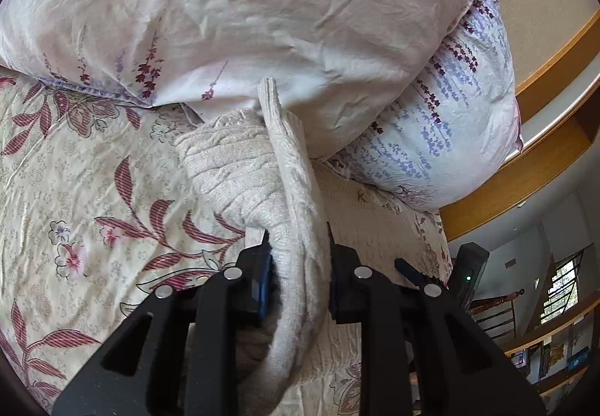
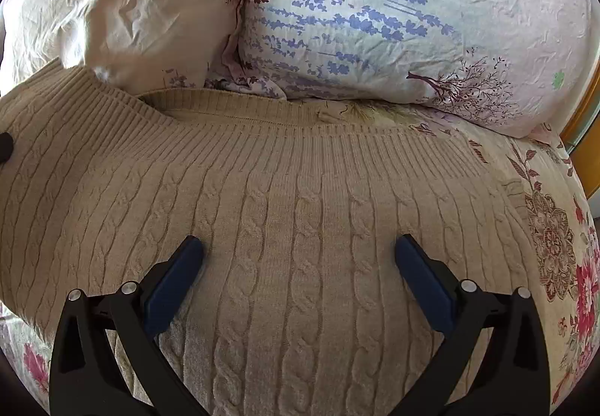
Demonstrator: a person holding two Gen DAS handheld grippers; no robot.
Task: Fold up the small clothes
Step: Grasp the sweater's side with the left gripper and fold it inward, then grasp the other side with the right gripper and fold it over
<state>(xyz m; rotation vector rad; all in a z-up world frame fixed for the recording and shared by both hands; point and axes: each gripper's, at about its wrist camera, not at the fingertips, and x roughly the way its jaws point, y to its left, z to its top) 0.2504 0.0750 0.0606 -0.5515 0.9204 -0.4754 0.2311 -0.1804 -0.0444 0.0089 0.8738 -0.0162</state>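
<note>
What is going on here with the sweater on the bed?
A person is folding a beige cable-knit sweater on a floral bedspread, using a handheld gripper in each hand. The left gripper is shut on a bunched part of the knit and holds it raised off the bed, in front of the pillows. The right gripper is open over the sweater's flat body, gripping nothing.

We lose the sweater [image 1: 296, 228] behind the left gripper's fingers [image 1: 264, 281]; below the right gripper's fingers [image 2: 176, 277] the frame cuts it off.
</note>
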